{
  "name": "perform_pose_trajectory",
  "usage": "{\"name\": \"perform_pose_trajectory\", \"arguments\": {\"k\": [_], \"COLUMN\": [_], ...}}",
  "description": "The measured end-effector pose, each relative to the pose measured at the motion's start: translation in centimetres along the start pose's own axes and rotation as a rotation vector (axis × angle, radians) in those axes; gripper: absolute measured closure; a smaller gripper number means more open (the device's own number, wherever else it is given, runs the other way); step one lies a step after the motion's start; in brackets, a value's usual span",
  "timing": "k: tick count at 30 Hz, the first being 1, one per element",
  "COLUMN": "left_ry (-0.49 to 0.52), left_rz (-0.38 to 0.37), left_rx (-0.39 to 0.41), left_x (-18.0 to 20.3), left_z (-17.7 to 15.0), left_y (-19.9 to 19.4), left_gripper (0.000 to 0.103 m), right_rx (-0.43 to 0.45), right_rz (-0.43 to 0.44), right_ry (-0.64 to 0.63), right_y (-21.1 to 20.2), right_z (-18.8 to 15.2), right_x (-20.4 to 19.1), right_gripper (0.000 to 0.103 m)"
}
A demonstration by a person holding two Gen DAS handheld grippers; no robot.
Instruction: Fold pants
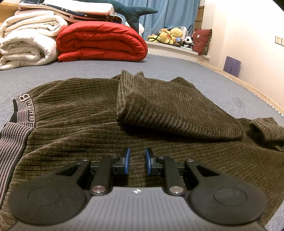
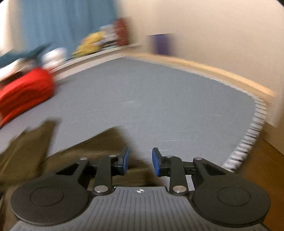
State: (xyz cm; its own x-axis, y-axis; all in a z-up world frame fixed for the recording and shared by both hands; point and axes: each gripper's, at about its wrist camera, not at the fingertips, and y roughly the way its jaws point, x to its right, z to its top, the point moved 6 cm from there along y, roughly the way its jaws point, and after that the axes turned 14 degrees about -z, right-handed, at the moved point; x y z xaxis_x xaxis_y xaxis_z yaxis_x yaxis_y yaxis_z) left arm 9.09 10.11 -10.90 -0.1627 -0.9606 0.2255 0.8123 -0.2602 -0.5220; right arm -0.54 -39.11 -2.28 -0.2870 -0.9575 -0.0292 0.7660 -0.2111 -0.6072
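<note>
A: Looking past the pants, what sits around them?

B: At the far left of the bed (image 1: pixel 159 65), a rolled red quilt (image 1: pixel 101 42) lies beside a stack of white blankets (image 1: pixel 26 40), with a dark plush shark (image 1: pixel 134 12) on top. Far right, stuffed toys (image 1: pixel 170 35) and a maroon cushion (image 1: pixel 202 41) line a window ledge before a blue curtain (image 1: pixel 168 12). None of it touches the pants.

A: And the pants themselves?

B: Olive-brown ribbed pants (image 1: pixel 88 113) are spread on the grey bed, near the camera. A black lettered waistband (image 1: pixel 23 108) shows at the left, with striped lining below it. One leg (image 1: pixel 168 106) is folded back over the rest, its hem pointing far. Another cuff (image 1: pixel 266 133) lies at the right edge.

A: The tools?

B: The left hand-held gripper (image 1: pixel 137 160) sits low over the fabric, fingers parted, nothing between them. The right hand-held gripper (image 2: pixel 140 161) is also spread and empty, over the blurred edge of the pants (image 2: pixel 99 147), facing bare bed (image 2: pixel 159 99).
</note>
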Motion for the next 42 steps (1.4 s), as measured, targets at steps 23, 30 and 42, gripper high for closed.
{"name": "perform_pose_trajectory", "arguments": {"k": [23,30,42], "left_ry": [-0.025,-0.03,-0.03], "left_rz": [-0.013,-0.016,-0.017], "left_rx": [0.008,0.009,0.007], "left_x": [-0.4,-0.5,-0.4], "left_z": [0.0,-0.1,-0.1], "left_y": [0.0,0.0,0.0], "left_gripper": [0.083,0.083,0.082], "right_rx": [-0.006,0.102,-0.137], "right_rz": [0.228,0.29,-0.17], "right_ry": [-0.78,-0.109,0.774], "right_y": [8.2,4.1,9.9], "right_z": [-3.0,11.1,-3.5], "right_x": [-13.3,1.2,25.2], "right_gripper": [0.086,0.093,0.086]}}
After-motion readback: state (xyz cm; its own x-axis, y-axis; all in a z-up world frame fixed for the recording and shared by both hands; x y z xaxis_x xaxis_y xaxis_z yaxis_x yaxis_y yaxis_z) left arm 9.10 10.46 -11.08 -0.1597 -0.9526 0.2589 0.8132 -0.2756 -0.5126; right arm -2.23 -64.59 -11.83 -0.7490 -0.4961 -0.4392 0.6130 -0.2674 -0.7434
